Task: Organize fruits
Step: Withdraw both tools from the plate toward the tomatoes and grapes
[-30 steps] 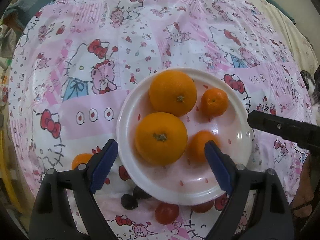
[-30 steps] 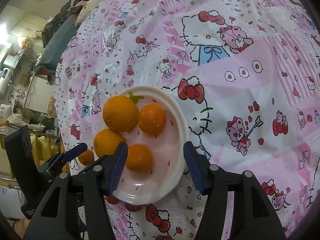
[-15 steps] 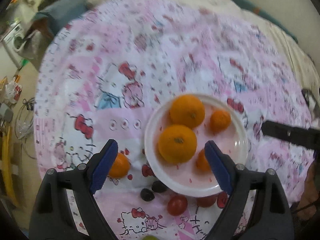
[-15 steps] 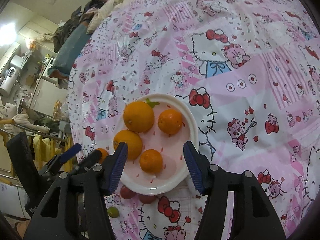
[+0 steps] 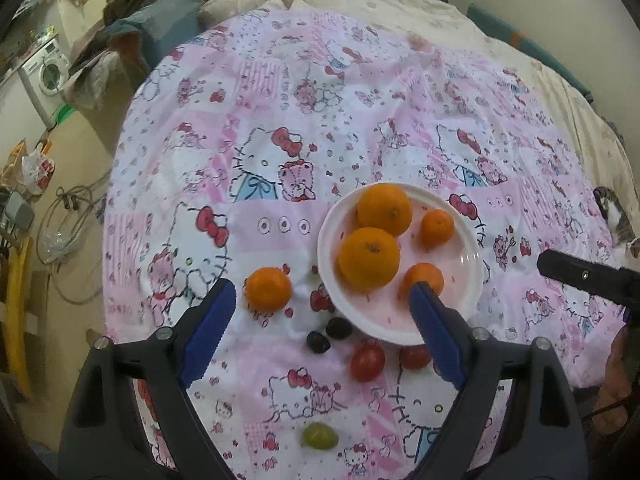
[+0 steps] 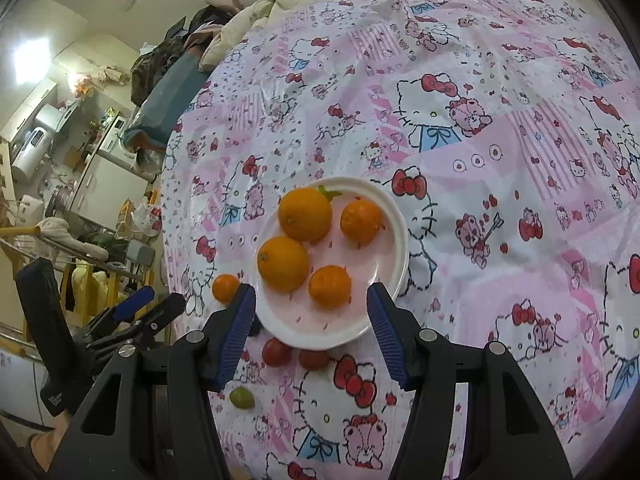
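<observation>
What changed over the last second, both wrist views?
Both grippers, left gripper and right gripper, pulled up and back from the plate, so more tablecloth, the loose orange and a green grape now show. Both stayed open, nothing grasped. The four oranges on the plate kept their places.

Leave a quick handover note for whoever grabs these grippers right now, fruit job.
Left gripper: open, empty, hovering above the fruit.
Right gripper: open, empty, above the plate's near edge.
White plate: holds two big oranges and two small ones.
Not yet on the plate, lying on the cloth: one small orange left of it, two dark fruits, two red tomatoes at its near rim, one green grape nearest you.
Left to do: sort those six, presumably.
</observation>
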Demonstrator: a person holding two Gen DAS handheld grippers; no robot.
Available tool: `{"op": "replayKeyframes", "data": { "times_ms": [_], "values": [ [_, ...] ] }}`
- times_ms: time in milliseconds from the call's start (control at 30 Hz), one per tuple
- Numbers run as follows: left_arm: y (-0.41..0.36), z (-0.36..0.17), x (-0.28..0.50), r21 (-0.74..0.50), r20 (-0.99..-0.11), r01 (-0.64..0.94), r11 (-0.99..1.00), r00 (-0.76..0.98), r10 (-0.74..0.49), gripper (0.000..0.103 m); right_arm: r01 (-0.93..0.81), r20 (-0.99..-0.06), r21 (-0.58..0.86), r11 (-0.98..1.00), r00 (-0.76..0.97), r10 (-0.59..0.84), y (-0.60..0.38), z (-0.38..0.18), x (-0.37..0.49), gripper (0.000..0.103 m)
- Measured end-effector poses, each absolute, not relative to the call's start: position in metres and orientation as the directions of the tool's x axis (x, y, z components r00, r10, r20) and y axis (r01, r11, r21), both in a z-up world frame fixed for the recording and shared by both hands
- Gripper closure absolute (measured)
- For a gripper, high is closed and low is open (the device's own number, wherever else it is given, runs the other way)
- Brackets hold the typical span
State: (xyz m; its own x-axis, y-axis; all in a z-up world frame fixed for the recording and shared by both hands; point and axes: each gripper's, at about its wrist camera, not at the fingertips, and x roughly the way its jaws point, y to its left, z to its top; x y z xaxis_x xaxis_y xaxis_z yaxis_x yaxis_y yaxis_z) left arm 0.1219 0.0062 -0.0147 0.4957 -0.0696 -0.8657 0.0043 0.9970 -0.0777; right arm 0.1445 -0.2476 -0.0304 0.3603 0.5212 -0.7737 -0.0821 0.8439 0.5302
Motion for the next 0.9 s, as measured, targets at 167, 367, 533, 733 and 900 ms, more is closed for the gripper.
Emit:
{"op": "replayKeyframes", "data": {
  "times_ms": [167, 367, 533, 733, 900],
  "values": [
    [0.016, -0.008, 0.108, -0.108, -0.855, -0.023, 0.994, 0.512, -0.082, 0.017, -0.084, -0.776, 0.528, 0.845, 0.355, 0.521, -0.247, -0.032, 0.128, 0.042],
    [0.026, -0.013, 0.101, -0.103, -0.846, -0.058, 0.993, 0.530, -0.057, 0.017, -0.075, -0.785, 0.532, 0.844, 0.332, 0.524, -0.245, -0.042, 0.113, 0.042],
    [0.035, -0.026, 0.108, -0.122, -0.864, -0.107, 0.987, 0.501, -0.052, 0.017, -0.047, -0.797, 0.547, 0.836, 0.276, 0.537, -0.240, -0.061, 0.113, 0.042],
    [0.041, -0.028, 0.109, -0.144, -0.875, -0.146, 0.979, 0.480, -0.057, 0.017, -0.058, -0.810, 0.559, 0.827, 0.172, 0.560, -0.216, -0.088, 0.114, 0.042],
    [0.047, -0.029, 0.110, -0.145, -0.878, -0.162, 0.976, 0.476, -0.051, 0.017, -0.049, -0.836, 0.536, 0.843, 0.110, 0.538, -0.197, -0.113, 0.121, 0.042]
  ]
}}
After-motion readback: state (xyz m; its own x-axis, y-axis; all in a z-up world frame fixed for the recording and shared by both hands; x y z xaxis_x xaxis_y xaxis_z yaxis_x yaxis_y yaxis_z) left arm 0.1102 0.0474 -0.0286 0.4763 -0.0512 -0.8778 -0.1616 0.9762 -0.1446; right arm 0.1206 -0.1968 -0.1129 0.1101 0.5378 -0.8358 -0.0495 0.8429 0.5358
